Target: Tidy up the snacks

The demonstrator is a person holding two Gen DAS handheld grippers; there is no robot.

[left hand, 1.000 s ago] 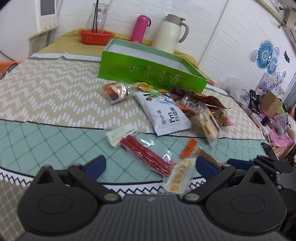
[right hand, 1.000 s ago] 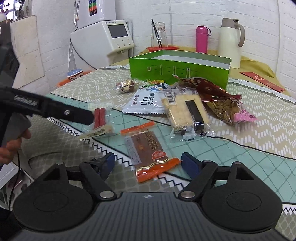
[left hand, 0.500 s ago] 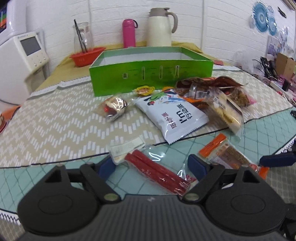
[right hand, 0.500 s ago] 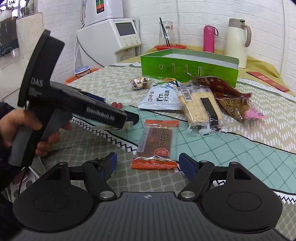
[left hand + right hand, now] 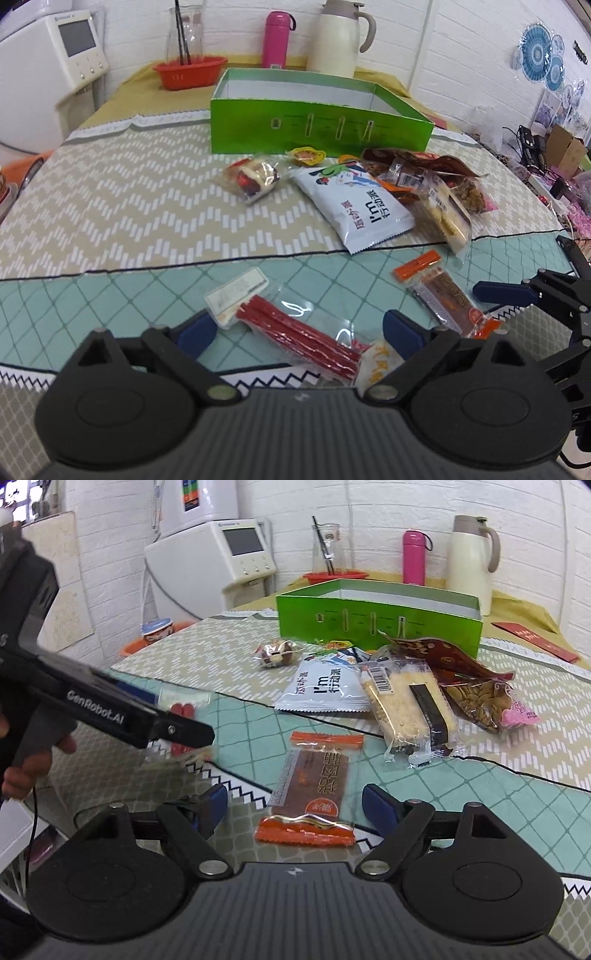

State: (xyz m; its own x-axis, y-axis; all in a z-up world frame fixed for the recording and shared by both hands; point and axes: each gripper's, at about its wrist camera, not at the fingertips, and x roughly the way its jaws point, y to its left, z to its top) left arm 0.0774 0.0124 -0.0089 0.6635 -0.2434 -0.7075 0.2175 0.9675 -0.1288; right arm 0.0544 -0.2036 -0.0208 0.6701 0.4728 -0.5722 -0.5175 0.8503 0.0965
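A clear pack of red sticks (image 5: pixel 284 326) lies on the teal cloth between the fingers of my left gripper (image 5: pixel 299 330). Its jaws are opening and the pads do not touch the pack. An orange-ended brown bar (image 5: pixel 314 779) lies between the fingers of my right gripper (image 5: pixel 295 806), which is open and apart from it. The green box (image 5: pixel 317 125) stands open-topped at the back. Before it lie a white pouch (image 5: pixel 362 210), a cracker pack (image 5: pixel 406 705), a seed bag (image 5: pixel 476 698) and a small wrapped sweet pack (image 5: pixel 255 177). A hand holds the left gripper (image 5: pixel 184 731) at the left of the right wrist view.
Behind the box stand a red basket with a glass jar (image 5: pixel 188 70), a pink bottle (image 5: pixel 277 37) and a cream jug (image 5: pixel 340 37). A white appliance (image 5: pixel 225 554) is at the left. The table's near edge runs under both grippers. Clutter fills the far right (image 5: pixel 554 155).
The left wrist view has rolled from tilted to level, and the red stick pack now sits between the left fingers. The right gripper has closed in slightly on the brown bar.
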